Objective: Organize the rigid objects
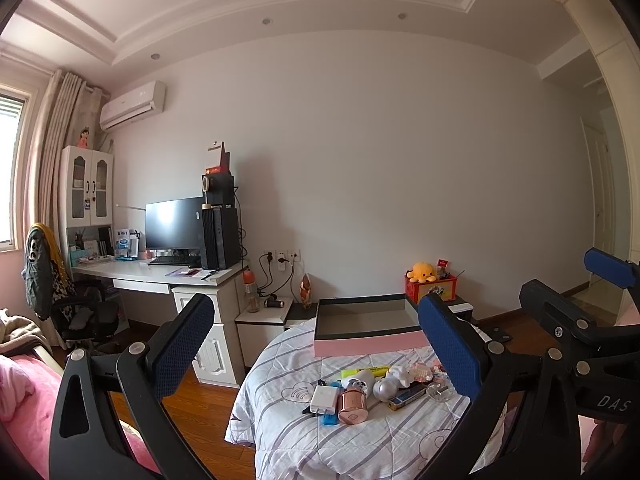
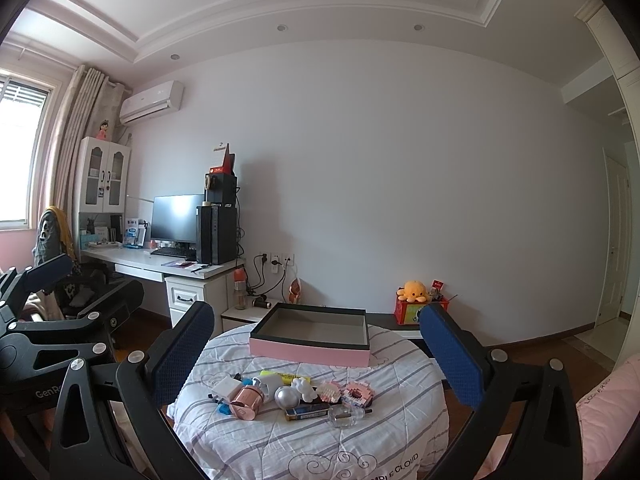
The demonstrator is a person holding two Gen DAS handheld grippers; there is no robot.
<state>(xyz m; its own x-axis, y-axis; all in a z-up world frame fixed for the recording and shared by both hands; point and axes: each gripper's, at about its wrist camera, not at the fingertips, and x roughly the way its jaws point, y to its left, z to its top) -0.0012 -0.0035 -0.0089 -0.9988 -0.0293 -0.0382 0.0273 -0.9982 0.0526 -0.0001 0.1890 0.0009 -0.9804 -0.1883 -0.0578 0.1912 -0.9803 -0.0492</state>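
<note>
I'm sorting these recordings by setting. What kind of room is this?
Most likely a home bedroom that doubles as a study: a quilt-covered bed holding the pink box and small items, a computer desk with a monitor, and a curtained window.

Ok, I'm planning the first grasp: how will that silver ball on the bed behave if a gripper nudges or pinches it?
The silver ball looks round and glossy, so it will probably roll on the quilt at a nudge. Its smooth shell may slip between the fingers. It looks rigid, so a centred pinch should hold.
</note>
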